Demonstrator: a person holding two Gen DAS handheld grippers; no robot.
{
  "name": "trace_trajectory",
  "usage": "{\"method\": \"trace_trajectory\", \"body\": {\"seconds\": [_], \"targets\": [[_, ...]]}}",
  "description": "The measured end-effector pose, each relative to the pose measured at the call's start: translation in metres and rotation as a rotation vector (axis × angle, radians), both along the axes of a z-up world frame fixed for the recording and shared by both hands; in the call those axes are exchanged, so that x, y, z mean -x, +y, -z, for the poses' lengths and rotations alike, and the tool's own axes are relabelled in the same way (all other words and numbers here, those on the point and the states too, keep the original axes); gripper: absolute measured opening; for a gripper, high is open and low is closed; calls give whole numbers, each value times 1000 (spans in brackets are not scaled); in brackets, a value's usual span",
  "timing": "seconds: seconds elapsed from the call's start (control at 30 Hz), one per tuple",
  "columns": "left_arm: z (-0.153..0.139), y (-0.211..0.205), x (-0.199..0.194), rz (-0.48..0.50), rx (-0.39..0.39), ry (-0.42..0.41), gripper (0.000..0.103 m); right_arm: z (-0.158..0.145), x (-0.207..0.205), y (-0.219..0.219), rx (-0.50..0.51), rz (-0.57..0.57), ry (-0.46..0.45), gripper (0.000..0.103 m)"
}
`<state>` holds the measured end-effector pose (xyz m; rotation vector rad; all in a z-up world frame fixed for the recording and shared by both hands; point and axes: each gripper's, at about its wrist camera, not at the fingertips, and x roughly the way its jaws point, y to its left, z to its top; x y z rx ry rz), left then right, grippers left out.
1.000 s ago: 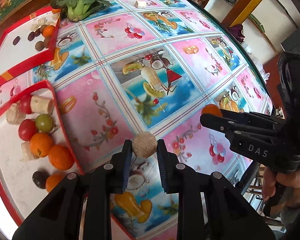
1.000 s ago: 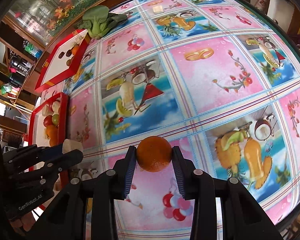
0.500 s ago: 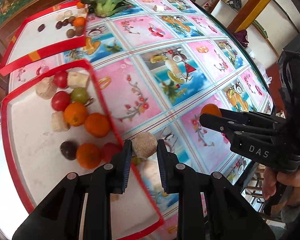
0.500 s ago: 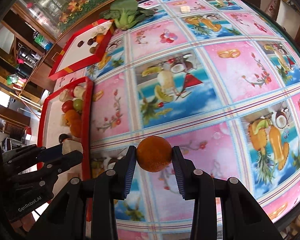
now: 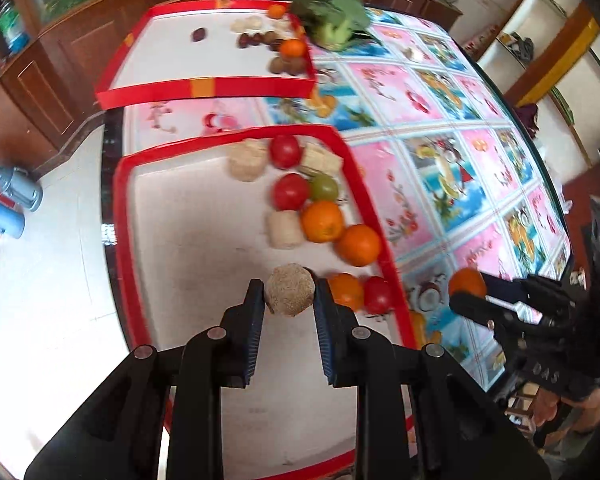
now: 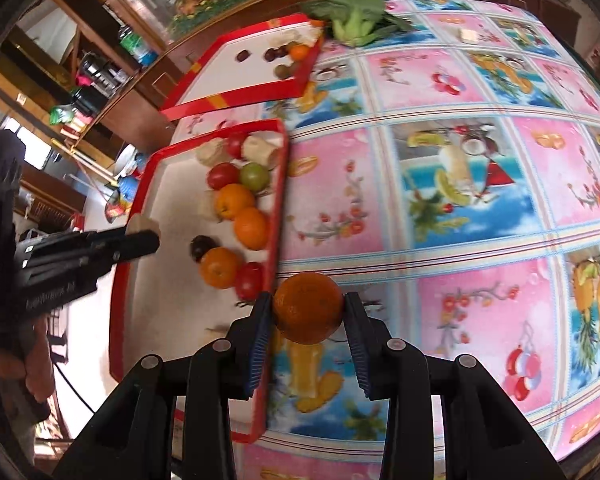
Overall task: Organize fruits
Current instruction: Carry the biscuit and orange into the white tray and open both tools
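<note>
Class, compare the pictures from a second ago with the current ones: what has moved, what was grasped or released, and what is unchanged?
Both grippers moved left toward the near red tray. The left gripper, with its brown round fruit, went from over the tablecloth to over the tray's white floor. The right gripper, with its orange, now sits just outside the tray's right rim. Nothing was grasped or released; the fruit in both trays stayed put.
</note>
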<state>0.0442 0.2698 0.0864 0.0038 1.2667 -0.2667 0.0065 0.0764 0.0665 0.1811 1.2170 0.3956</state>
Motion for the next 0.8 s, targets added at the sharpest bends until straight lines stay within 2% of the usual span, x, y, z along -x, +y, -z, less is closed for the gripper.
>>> {"method": "trace_trajectory", "body": {"seconds": [0.2, 0.33, 0.47, 0.8], "targets": [[14, 28, -21, -56, 13, 31, 22, -1, 3, 43, -14, -98, -3, 37], [25, 34, -40, -53, -10, 43, 22, 1, 3, 77, -26, -171, 0, 37], [32, 33, -55, -51, 4, 47, 22, 8, 1, 108, -26, -228, 0, 36], [49, 16, -72, -9, 10, 70, 22, 33, -7, 135, 5, -241, 43, 36]]}}
